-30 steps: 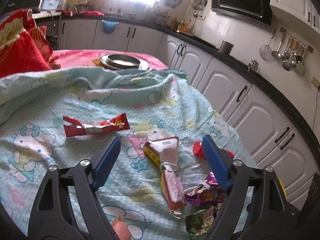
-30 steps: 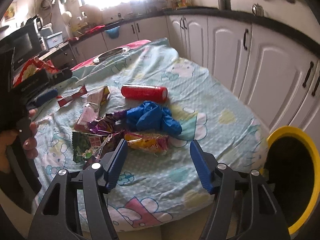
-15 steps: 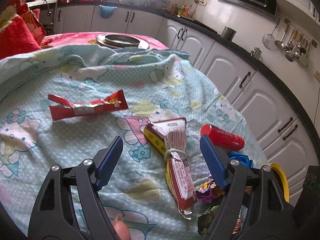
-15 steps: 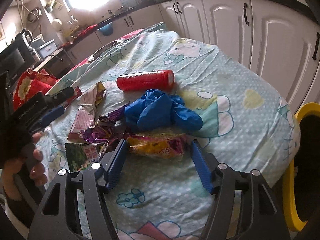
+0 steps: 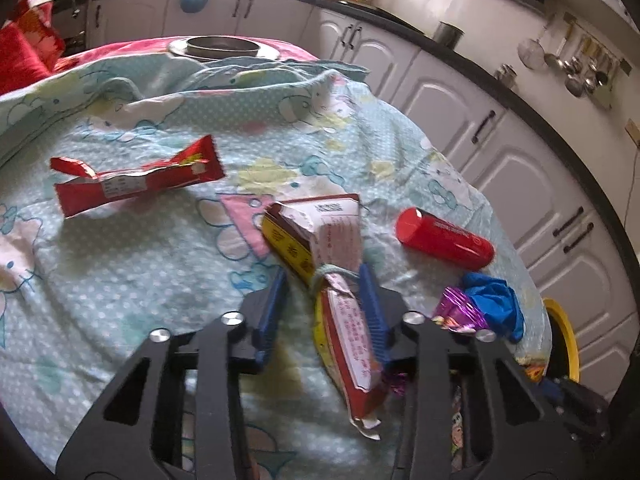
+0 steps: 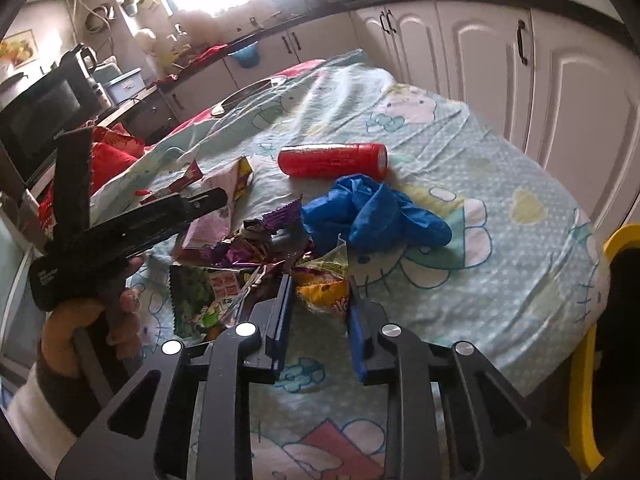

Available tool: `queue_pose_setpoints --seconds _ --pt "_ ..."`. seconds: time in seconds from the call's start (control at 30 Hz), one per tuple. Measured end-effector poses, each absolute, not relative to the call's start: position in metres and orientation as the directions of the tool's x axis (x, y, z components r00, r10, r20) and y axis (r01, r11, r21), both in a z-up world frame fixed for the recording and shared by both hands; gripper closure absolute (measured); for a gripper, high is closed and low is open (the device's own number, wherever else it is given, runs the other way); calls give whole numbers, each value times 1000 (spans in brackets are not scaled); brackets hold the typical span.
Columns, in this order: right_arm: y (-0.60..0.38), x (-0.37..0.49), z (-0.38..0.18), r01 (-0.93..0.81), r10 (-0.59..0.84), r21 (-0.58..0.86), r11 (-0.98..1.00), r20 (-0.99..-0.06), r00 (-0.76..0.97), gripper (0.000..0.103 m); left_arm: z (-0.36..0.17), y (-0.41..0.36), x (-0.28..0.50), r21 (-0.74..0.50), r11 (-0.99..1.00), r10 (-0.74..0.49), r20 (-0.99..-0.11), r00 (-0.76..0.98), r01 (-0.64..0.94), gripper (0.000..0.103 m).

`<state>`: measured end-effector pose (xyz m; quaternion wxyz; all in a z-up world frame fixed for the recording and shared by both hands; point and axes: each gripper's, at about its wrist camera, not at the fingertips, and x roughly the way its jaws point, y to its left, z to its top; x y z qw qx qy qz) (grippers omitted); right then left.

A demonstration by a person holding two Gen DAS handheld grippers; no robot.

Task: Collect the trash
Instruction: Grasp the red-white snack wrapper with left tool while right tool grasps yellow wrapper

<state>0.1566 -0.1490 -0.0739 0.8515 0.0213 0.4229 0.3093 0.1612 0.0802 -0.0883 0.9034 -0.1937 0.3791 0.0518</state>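
On the cartoon-print sheet [image 5: 120,272] lies a tied red, yellow and pink wrapper [image 5: 344,320]. My left gripper [image 5: 323,274] is closing around it: the right finger touches it and the left finger [image 5: 272,312] stands a little apart. A crumpled yellow snack wrapper [image 6: 320,292] is squeezed between the closing jaws of my right gripper [image 6: 320,280]. More trash lies nearby: a red wrapper [image 5: 136,184], a red tube [image 6: 332,158], a blue glove [image 6: 372,212], a purple foil wrapper [image 6: 256,240] and a green packet [image 6: 200,296].
A yellow-rimmed bin [image 6: 584,360] stands off the sheet's right edge. White cabinets [image 6: 580,92] run along the right. A metal pan [image 5: 222,46] sits at the far end. In the right wrist view a hand [image 6: 120,308] holds the left gripper's body [image 6: 160,216].
Both grippers' jaws have narrowed from wide open. The left one sank toward the tied wrapper. The yellow wrapper has bunched up between the right fingers.
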Motion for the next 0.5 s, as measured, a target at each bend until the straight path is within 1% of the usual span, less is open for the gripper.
queue_pose_setpoints --seconds 0.03,0.07,0.17,0.3,0.37,0.5 --pt "-152 156 -72 -505 544 299 809 -705 455 80 -88 77 162 -307 924 -61 -708 704 -229 82" --pt "-155 155 -70 -503 544 300 811 -705 456 80 -88 75 162 -306 926 -68 -711 700 -220 83" --pt "-164 154 -67 -496 533 290 818 -706 466 80 -89 75 163 -313 926 -82 -714 695 -211 83" --pt "-176 153 -64 -482 530 299 824 -707 468 80 -89 82 161 -357 910 -119 -712 692 -211 85" --pt "-179 150 -63 -485 546 318 814 -704 454 80 -86 84 158 -354 910 -111 -710 696 -217 85" --pt "-179 142 -56 -505 550 305 807 -698 458 80 -73 87 152 -358 907 -92 -683 724 -222 85"
